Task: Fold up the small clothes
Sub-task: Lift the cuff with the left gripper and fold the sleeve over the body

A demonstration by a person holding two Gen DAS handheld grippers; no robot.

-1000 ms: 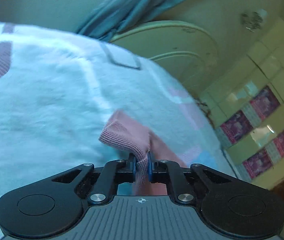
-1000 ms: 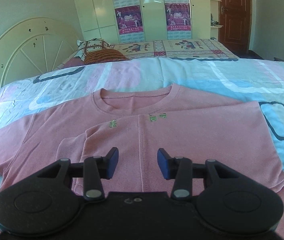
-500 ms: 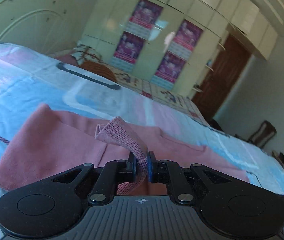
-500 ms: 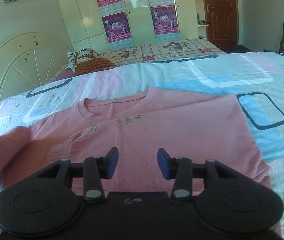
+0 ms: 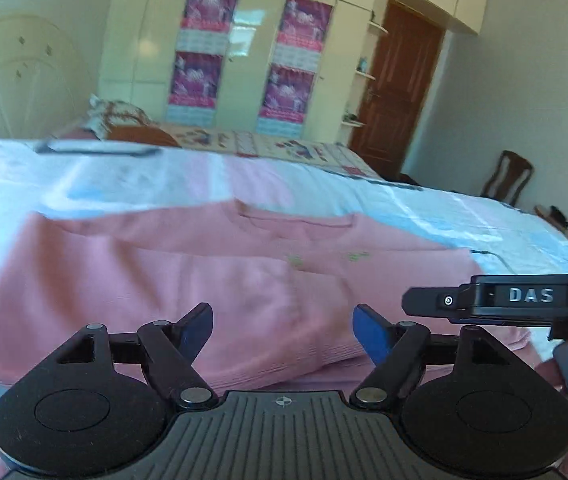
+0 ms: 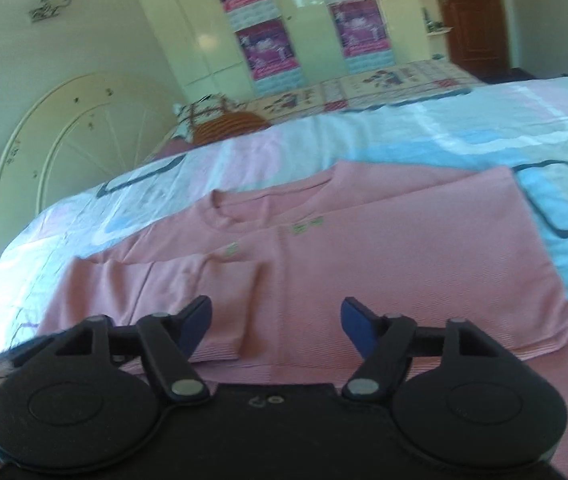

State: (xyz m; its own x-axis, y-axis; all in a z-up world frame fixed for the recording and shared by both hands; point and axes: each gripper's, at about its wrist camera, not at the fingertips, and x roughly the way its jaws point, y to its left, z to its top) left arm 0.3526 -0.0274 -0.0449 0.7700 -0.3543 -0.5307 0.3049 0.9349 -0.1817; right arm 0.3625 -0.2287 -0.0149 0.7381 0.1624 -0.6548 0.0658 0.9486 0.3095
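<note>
Left wrist view: the left gripper [image 5: 282, 330] has its jaws opening, nothing between them, just hanging over the pink sweater [image 5: 211, 280] spread flat on the bed [image 5: 484, 216]. The near sleeve [image 5: 267, 332] is folded in across the body, cuff lying right under the jaws. The right gripper [image 5: 500, 300] pokes in from the side.

Right wrist view: the right gripper [image 6: 275, 324] is opening too, jaws empty above the sweater's hem [image 6: 404, 356]. Wardrobe [image 6: 284, 20] with 4 posters behind.
</note>
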